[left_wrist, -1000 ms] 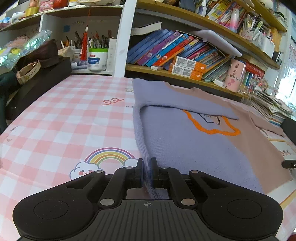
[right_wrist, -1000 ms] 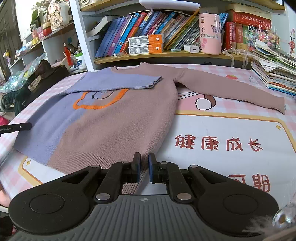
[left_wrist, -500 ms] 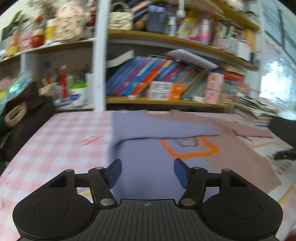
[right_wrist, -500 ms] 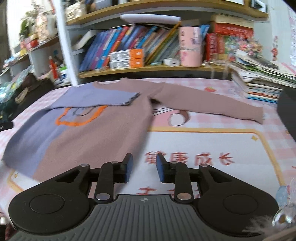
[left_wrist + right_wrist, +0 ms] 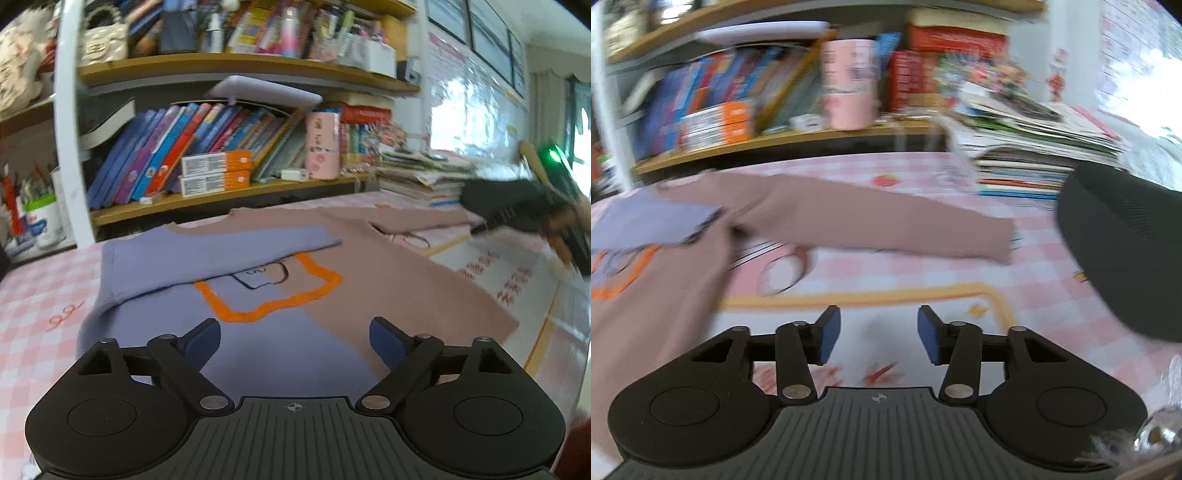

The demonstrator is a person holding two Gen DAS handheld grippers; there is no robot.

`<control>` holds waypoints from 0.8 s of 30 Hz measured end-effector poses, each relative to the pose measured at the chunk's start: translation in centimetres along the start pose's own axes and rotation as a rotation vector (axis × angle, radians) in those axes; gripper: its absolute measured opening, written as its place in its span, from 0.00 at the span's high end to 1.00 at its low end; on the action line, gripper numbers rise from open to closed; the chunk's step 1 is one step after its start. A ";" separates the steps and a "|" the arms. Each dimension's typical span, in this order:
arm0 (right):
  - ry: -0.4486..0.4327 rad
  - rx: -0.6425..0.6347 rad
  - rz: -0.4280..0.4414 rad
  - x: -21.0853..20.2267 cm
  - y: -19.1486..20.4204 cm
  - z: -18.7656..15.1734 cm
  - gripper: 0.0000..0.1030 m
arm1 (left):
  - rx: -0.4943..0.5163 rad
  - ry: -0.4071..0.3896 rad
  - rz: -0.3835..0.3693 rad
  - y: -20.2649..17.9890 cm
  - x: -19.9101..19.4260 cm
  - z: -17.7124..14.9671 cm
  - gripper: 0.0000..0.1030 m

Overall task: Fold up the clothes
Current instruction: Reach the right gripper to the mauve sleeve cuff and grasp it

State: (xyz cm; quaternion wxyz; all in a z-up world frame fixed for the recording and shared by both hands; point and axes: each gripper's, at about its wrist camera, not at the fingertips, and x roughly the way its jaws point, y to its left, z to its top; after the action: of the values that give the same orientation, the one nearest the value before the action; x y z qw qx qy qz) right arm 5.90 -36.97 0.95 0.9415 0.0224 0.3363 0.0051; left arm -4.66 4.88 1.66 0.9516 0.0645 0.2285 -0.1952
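Observation:
A lavender and mauve sweater (image 5: pixel 280 291) with an orange outline lies flat on the pink checked tablecloth (image 5: pixel 33 295). Its lavender sleeve (image 5: pixel 221 251) is folded across the chest. The mauve sleeve (image 5: pixel 871 221) stretches out to the right, in the right wrist view. My left gripper (image 5: pixel 295 341) hovers over the sweater's lower body, jaws opening wide, nothing between them. My right gripper (image 5: pixel 878 334) is over the white mat (image 5: pixel 886 321) to the right of the sweater, jaws opening, empty. The right gripper (image 5: pixel 517 210) also shows as a dark shape at far right in the left wrist view.
A bookshelf (image 5: pixel 221 155) with leaning books, a pink cup (image 5: pixel 321 144) and boxes runs along the table's far edge. A stack of magazines (image 5: pixel 1027 147) sits at the back right. A dark rounded object (image 5: pixel 1126 258) fills the right side of the right wrist view.
Both grippers let go of the sweater's hem and their jaws spread apart. Both views swung to the right; the right gripper now looks at the outstretched mauve sleeve.

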 end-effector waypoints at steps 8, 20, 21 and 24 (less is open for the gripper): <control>0.030 0.219 -0.158 5.8 -5.4 3.7 0.44 | 0.000 0.008 0.004 0.7 0.0 -0.7 0.05; 0.037 0.257 -0.230 8.9 -7.1 5.1 0.71 | 0.027 0.040 -0.022 0.4 0.7 -0.7 0.00; 0.036 0.246 -0.225 9.0 -6.9 5.2 0.75 | 0.028 0.046 -0.029 0.3 0.7 -0.7 0.00; 0.044 0.223 -0.208 9.3 -6.2 5.7 0.90 | 0.037 0.063 -0.038 0.2 1.0 -0.8 0.00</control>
State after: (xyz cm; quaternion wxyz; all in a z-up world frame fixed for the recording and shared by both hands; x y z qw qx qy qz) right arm 16.67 -43.17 -0.87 0.9210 0.0916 0.3558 -0.1291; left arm -4.09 4.90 0.56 0.9388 0.0840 0.2557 -0.2151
